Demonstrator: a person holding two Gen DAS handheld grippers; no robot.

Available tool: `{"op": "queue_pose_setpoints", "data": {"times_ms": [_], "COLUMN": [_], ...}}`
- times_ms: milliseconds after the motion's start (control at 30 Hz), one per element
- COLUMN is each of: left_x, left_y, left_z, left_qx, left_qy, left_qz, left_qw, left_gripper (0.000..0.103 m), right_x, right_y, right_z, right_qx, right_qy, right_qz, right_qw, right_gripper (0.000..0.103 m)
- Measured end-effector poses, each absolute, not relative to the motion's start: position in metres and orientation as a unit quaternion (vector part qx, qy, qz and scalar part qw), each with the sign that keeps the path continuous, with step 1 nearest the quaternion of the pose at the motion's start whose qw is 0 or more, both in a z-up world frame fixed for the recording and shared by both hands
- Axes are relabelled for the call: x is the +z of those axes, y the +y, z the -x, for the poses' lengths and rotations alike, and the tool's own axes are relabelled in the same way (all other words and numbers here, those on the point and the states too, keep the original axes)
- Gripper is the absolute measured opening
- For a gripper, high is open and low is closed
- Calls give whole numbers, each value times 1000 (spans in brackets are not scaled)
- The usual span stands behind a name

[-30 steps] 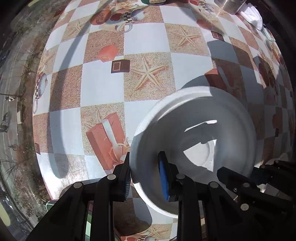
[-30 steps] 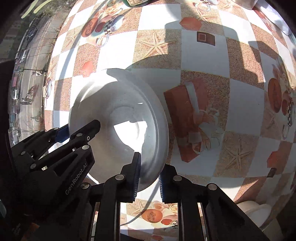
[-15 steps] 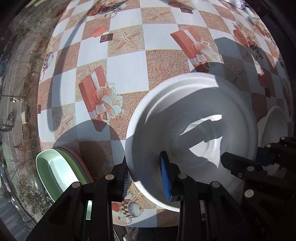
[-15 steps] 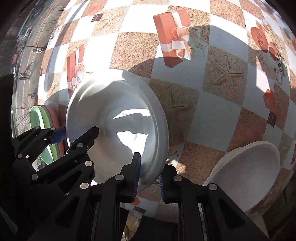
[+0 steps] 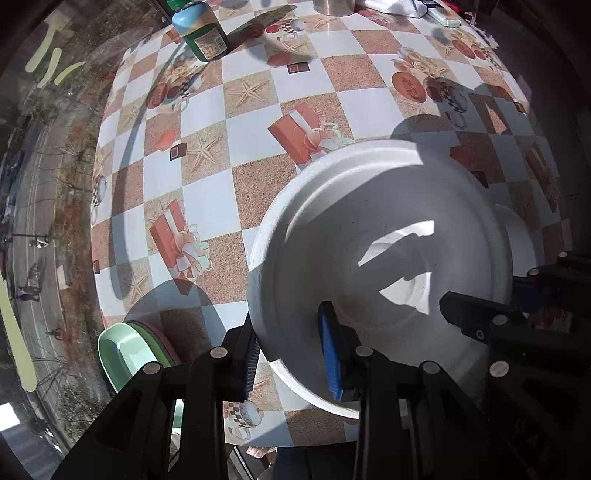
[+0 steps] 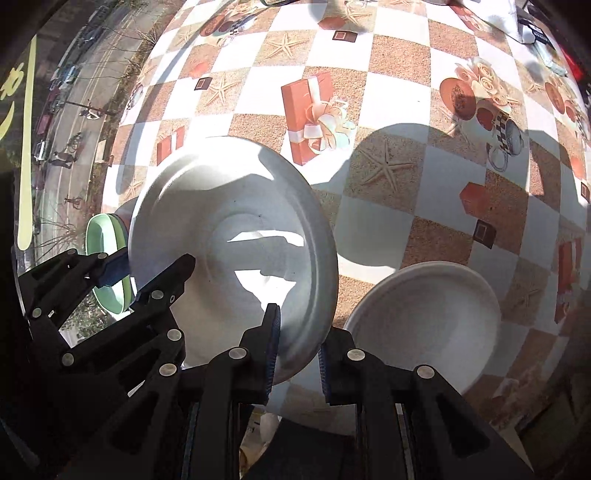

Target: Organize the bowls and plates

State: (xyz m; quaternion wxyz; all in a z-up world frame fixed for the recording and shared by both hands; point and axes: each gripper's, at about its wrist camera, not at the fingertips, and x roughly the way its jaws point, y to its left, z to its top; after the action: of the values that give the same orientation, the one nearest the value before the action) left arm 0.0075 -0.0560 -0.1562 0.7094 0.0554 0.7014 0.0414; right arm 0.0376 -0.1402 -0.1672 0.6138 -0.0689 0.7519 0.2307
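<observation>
A white plate is held above the table by both grippers. My left gripper is shut on its near left rim. My right gripper is shut on its near right rim; it also shows at the right of the left wrist view. A second white plate lies on the table just right of the held one; its edge peeks out in the left wrist view. A stack of green and pink plates sits at the table's near left edge.
The table has a checkered cloth with gift and starfish prints. A green bottle and a metal cup stand at the far side. The near table edge lies below the grippers.
Both grippers have carried the white plate back toward the near edge. The green and pink stack and the second white plate have come into view.
</observation>
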Motion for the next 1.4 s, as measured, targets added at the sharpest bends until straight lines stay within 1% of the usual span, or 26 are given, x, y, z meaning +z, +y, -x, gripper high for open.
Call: {"op": "queue_pose_setpoints", "data": {"times_ms": [467,700,1000,1033,1067,1100,1133,1200,1333,1367,1400], "left_x": [-142,-150,-166,-169,-171,-173,-174,-169,-161,-161,-160], "left_y": [-140,-173,-198,-199,-200,-200,-198,-189,-167,-161,-156], "left_z": [-22,-25,-27,-27,-27,-26,-26,-27,-31,-31,-32], "left_qx": [-39,-78,-108,-109,-107,-98,-91,-82,-55,-47,-39], "left_qy": [677,681,694,697,699,700,700,699,702,704,706], "left_qz": [-143,-168,-176,-179,-187,-198,-203,-194,-166,-161,-156], "left_qw": [721,708,689,686,682,679,679,684,690,690,689], "left_gripper": [33,34,35,38,40,48,62,74,79,79,79], "right_x": [-149,-147,-156,-158,-160,-163,-166,-170,-174,-174,-174], "right_y": [-210,-246,-281,-284,-286,-288,-290,-292,-301,-304,-306], "right_z": [-44,-41,-36,-35,-34,-34,-34,-35,-38,-39,-41], "right_qx": [183,154,118,116,114,112,110,97,83,77,72], "right_qy": [746,750,762,765,767,770,772,774,779,779,776], "right_qz": [12,-13,-31,-33,-34,-35,-35,-23,-30,-30,-30], "right_qw": [640,644,635,633,630,628,625,625,621,622,625], "right_gripper": [21,21,21,21,21,21,21,21,23,41,73]}}
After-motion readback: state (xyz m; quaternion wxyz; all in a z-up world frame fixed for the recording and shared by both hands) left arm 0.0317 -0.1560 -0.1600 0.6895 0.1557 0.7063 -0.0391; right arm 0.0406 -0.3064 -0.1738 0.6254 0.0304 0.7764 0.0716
